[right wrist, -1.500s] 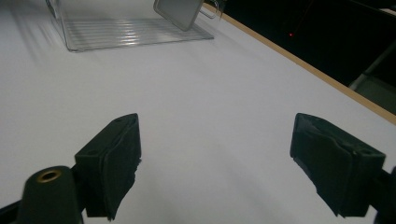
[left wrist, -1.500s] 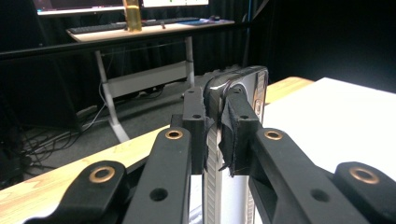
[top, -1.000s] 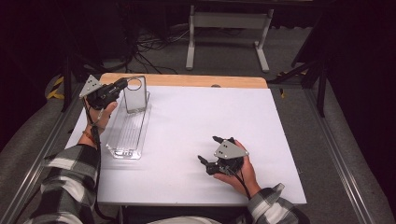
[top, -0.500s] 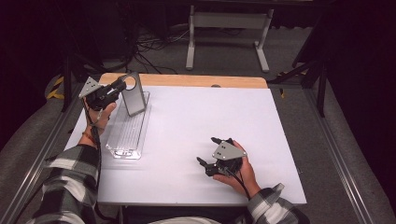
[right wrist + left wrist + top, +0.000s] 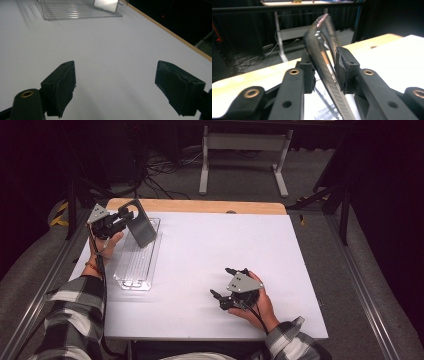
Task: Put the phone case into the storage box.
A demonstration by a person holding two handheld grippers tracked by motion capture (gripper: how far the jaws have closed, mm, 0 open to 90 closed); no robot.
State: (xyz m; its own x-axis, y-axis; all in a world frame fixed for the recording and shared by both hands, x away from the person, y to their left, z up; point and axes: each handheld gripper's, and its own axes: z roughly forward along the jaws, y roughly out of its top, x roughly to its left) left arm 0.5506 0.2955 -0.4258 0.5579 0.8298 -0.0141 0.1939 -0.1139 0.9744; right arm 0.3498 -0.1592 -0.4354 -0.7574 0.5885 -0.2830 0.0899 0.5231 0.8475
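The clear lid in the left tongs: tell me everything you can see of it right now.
The lid is a flat panel of clear plastic that looks grey against the dark background, with a cut-out opening near its upper end. The left tongs are shut on its edge, both pads pressed against its ribbed rim. It is held lifted and tilted over the far end of the clear tray, leaning away from the hand. Whether its lower edge touches the tray cannot be told.

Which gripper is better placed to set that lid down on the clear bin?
Left. The left gripper is shut on the lid, tilted over the clear bin. The right gripper sits open on the table, well apart.
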